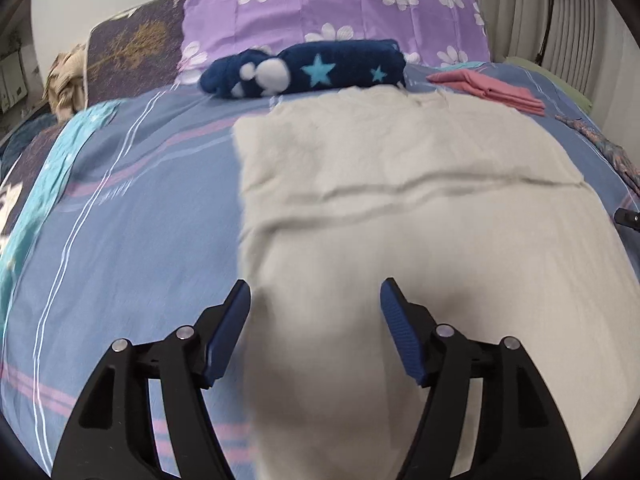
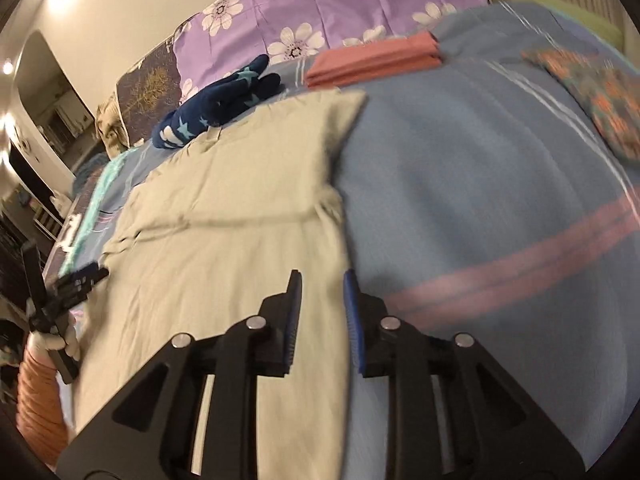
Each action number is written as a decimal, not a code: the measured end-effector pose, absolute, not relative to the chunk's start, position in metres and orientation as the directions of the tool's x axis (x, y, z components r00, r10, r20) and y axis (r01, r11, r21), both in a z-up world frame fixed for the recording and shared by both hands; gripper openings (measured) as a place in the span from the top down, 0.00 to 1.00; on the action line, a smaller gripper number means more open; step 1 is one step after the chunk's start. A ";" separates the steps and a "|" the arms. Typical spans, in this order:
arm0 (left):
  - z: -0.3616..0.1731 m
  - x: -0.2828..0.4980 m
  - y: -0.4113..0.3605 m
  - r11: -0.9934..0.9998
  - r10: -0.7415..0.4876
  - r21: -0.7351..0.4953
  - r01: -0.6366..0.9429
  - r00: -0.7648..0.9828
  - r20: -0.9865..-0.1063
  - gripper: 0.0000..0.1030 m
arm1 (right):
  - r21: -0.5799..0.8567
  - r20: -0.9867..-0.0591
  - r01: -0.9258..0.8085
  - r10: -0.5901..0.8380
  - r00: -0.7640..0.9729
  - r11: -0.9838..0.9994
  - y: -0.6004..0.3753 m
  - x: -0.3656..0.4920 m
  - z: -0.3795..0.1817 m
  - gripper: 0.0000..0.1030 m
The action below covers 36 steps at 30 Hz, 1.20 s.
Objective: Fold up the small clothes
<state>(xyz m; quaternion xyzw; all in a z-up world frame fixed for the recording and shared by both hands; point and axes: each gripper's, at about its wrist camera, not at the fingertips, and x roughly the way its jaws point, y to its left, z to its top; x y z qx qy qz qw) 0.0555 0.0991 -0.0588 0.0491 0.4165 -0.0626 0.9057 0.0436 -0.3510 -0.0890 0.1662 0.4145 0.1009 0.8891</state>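
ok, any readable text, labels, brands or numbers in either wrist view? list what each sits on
None readable.
Blue striped bedsheet: faint pale marks near the pink stripe, too blurred to read.
Dark patterned cloth at the bed's left edge: white shapes, too blurred to tell if they are letters.

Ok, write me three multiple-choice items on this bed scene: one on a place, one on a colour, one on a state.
1. Where does the folded pink cloth lie?
A. past the far corner of the pale beige garment
B. on the purple flowered pillow
C. between fingers

2. What colour are the stars on the dark blue fleece bundle?
A. red
B. light blue
C. yellow

3. How do the fingers of the left gripper stand?
A. shut on the garment
B. shut on the pillow
C. apart, gripping nothing

Answers: A, it rests on the blue striped bedcover beyond the garment; B, light blue stars show; C, a wide gap shows between them.
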 end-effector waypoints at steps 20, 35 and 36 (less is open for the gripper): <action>-0.076 -0.133 0.130 0.918 -0.389 -0.265 0.297 0.537 -0.749 0.34 | 0.496 -0.699 -0.118 0.476 0.534 0.860 -0.347 -0.129 -0.111 0.70; -0.048 -0.146 0.136 0.868 -0.486 -0.417 0.270 0.636 -0.600 0.96 | 0.681 -0.520 -0.155 0.621 0.586 0.716 -0.359 -0.142 -0.091 0.97; -0.037 -0.146 0.136 0.854 -0.506 -0.435 0.285 0.652 -0.565 0.96 | 0.691 -0.480 -0.180 0.631 0.609 0.700 -0.361 -0.141 -0.078 0.97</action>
